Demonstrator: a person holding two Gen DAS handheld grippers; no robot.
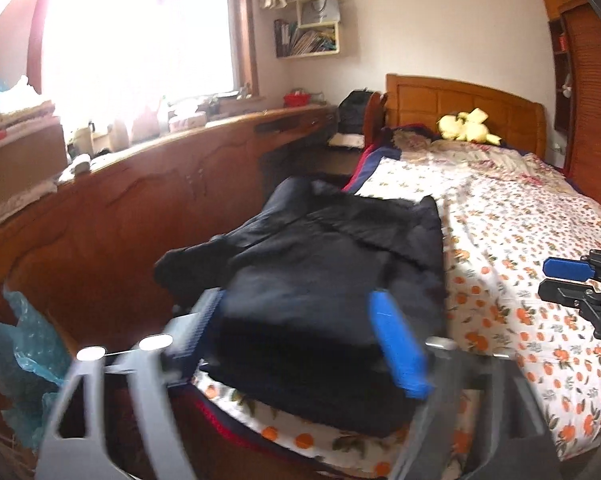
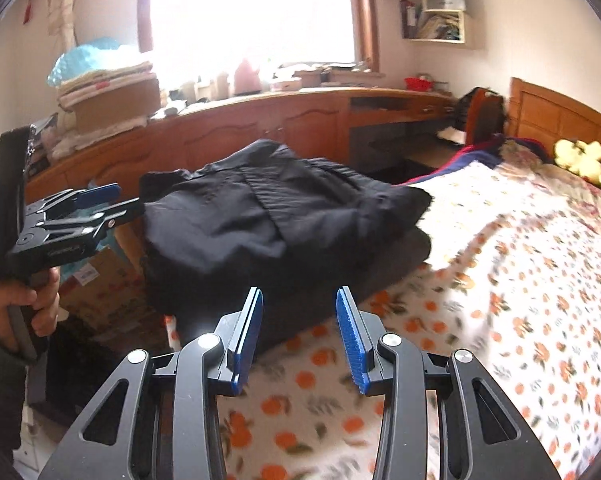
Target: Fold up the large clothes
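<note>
1. Left gripper (image 1: 296, 344): jaws spread wide, nothing clamped. The folded dark garment (image 1: 332, 280) lies just ahead of and between its fingers (heavy blur, so I cannot tell if the pads brush the cloth).
2. Right gripper (image 2: 299, 334): jaws part-open, empty. The garment sits just beyond its tips and slightly to their left, not touching.
3. The garment is a compact stack at the near left edge of the bed (image 2: 500, 280), on the orange-print sheet, so the fold looks mostly done.
4. My read of the step: release and tidy. To do it well, back both claws straight off so no finger drags the top layer, then check for overhang toward the floor side.
5. One loose lobe sticks out ahead-left of the left claw; likely worth tucking in.
6. Left view only: the garment's top face and far edge, with the right gripper off to the side, clear of the cloth.
7. Right view only: the stack's side profile (several layers, thick) and the hand (image 2: 16, 308) gripping the left tool's handle.
8. Farther ahead: yellow plush toy (image 1: 466, 126) by the headboard, well apart.
</note>
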